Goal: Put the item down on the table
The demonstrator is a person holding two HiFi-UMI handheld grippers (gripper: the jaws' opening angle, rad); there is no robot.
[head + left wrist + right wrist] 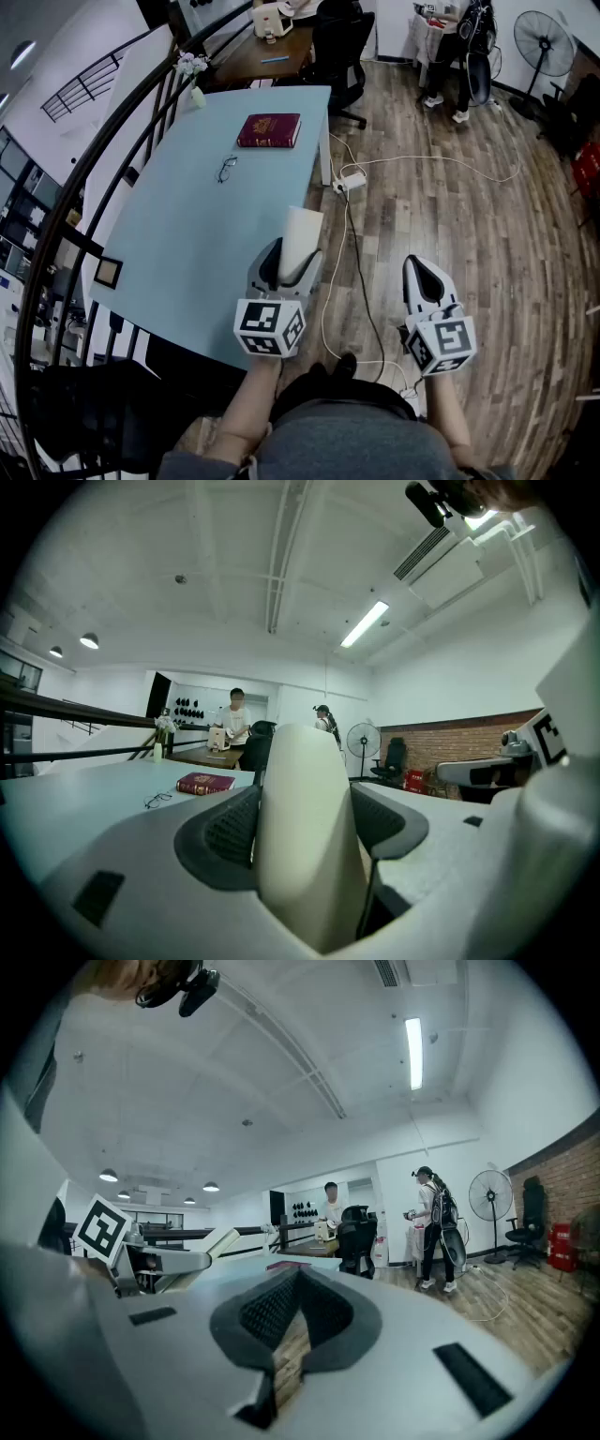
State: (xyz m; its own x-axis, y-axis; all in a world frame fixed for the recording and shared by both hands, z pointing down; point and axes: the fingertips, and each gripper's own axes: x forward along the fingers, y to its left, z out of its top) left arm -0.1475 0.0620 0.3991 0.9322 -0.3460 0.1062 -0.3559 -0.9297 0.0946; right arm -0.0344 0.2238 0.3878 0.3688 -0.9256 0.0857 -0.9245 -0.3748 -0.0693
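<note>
**Tabletop** [178, 234]: pale blue and mostly bare, with open surface on the person's side of the red book [269, 130].

**Glasses** [227, 169]: folded, near the red book, to its left and a little towards the person.

**Left gripper** [286, 267]: roughly level, well apart from the red book on the person's side. Its fingers [225, 827] stand wide and pinch the cream item [302, 234], which rises upright between the pads.

**Cream item**: off the surface, in the grip, close to the tabletop's edge on the book's side. How high it hangs cannot be told.

**Step in hand, judged**: setting down, not yet done. To do it well:
- Carry the item towards the red book so it clears the edge.
- Stop short of the book and the glasses.
- Lower until the base bears flat, then spread the fingers and draw straight back so the tall shape does not tip.

**Right gripper** [422, 272]: right of the red book and nearer the person, over the wooden floor. Its fingers [272, 1312] are pressed together at the tips, with nothing between them.
</note>
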